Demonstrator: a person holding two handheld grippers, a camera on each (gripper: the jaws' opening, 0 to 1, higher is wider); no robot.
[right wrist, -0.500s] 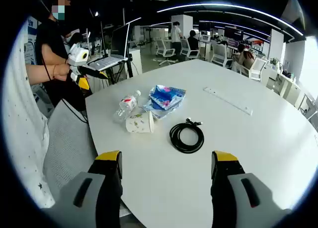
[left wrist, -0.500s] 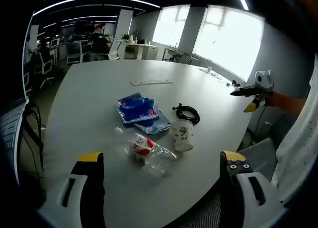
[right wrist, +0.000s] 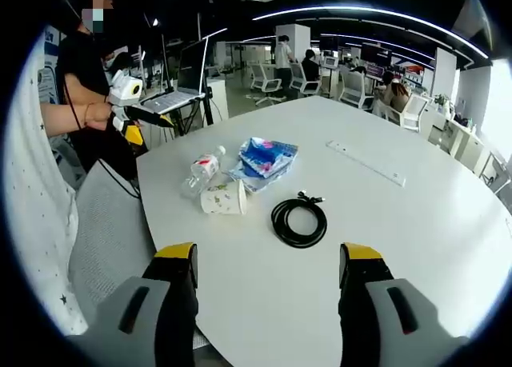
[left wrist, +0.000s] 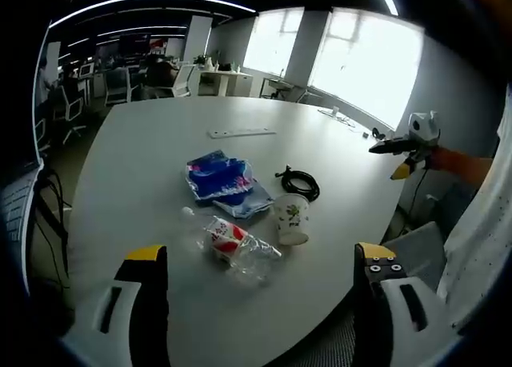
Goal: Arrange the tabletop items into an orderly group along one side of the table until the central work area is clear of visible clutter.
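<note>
On the white table (left wrist: 136, 151) a crushed clear plastic bottle (left wrist: 238, 241) with a red label lies beside a tipped paper cup (left wrist: 292, 217). A blue packet (left wrist: 222, 183), a coiled black cable (left wrist: 301, 181) and a long flat strip (left wrist: 242, 133) lie further in. My left gripper (left wrist: 260, 257) hovers open at the near edge, empty. My right gripper (right wrist: 268, 253) is open and empty above the table edge, just short of the cable (right wrist: 298, 221), with the cup (right wrist: 224, 197), bottle (right wrist: 202, 169), packet (right wrist: 264, 157) and strip (right wrist: 366, 163) beyond. Each gripper shows in the other's view, held off the table's side.
A grey mesh chair (right wrist: 104, 223) stands at the table's edge by the person's sleeve. An open laptop (right wrist: 172, 99) sits on a stand behind. Office desks and chairs (right wrist: 352, 83) fill the background. Wide bare tabletop (right wrist: 432, 223) stretches past the items.
Both views have drifted very slightly. The items lie where they were and both grippers stay open.
</note>
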